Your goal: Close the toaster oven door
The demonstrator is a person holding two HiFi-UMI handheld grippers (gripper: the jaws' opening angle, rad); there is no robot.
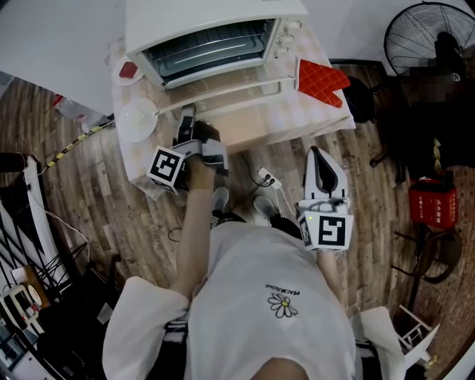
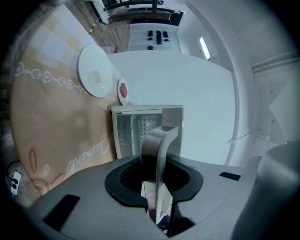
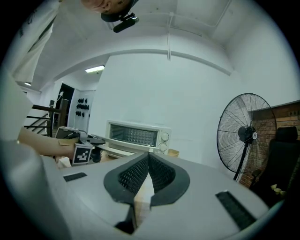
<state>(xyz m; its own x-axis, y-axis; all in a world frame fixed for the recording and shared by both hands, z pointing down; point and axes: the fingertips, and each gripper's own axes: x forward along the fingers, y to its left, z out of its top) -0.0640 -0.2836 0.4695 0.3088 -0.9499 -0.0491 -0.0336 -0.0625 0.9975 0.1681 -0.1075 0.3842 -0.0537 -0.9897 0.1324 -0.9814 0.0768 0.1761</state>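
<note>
**Table and its load**

I see a table (image 1: 249,132) draped in a pale checked cloth. A toaster oven (image 1: 211,37) sits on it. From the oven, a white plate (image 1: 138,119) lies at 8 o'clock, a small red dish (image 1: 128,71) at 9, and a red oven mitt (image 1: 319,80) at 4.

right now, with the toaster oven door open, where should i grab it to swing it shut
Take the handle, the metal bar along the open door's free edge, coming level from the front with a jaw on each side. It stands off the door, farthest from the oven. The left gripper is closed on it that way.
</note>
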